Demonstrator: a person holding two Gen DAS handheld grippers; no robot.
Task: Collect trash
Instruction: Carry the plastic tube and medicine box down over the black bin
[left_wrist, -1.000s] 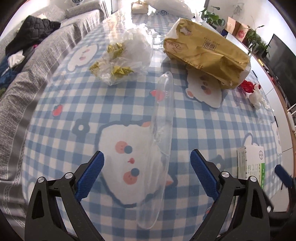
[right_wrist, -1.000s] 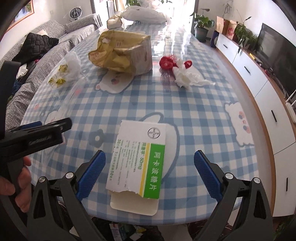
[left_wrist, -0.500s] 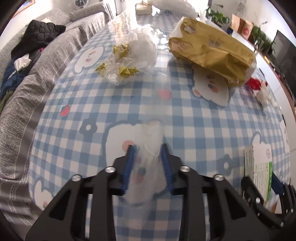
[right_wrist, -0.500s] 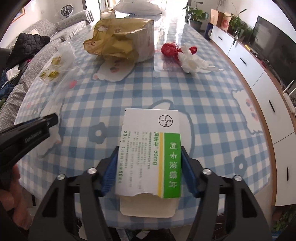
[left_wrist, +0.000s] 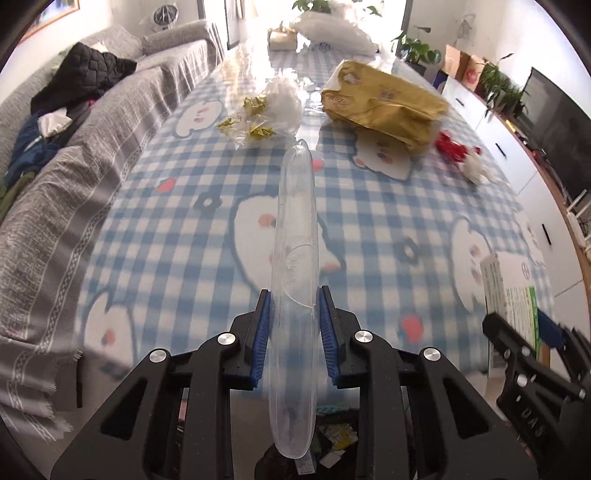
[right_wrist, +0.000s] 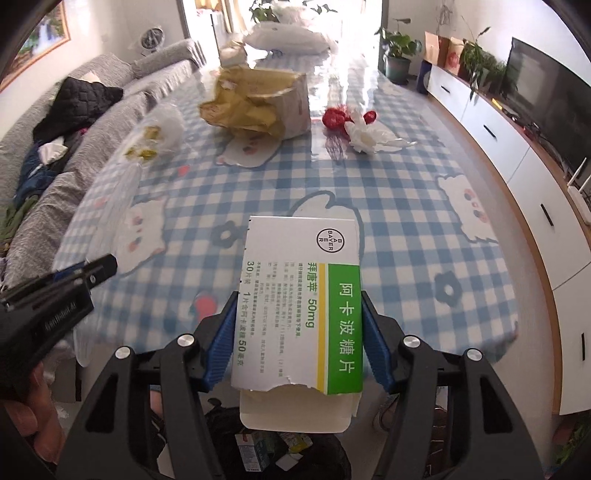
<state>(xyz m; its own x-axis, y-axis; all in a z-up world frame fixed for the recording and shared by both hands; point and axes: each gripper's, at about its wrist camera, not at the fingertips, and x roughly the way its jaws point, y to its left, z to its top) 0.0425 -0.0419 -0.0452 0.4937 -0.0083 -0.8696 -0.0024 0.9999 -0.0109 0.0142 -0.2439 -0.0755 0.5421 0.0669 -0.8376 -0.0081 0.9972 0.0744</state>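
Your jaws, wide open a second ago, now clamp the clear plastic tube (left_wrist: 295, 258) (left) and the torn white-and-green medicine box (right_wrist: 301, 314) (right), both lifted clear for binning.

A dark rubbish bin (right_wrist: 273, 443) below the table edge shows only in part behind the black gripper arms; its small contents are too small to identify. The fine print on the white-and-green cardboard medicine box (right_wrist: 299, 314) is unreadable. A bare hand (right_wrist: 33, 417) is cut off at the left edge.
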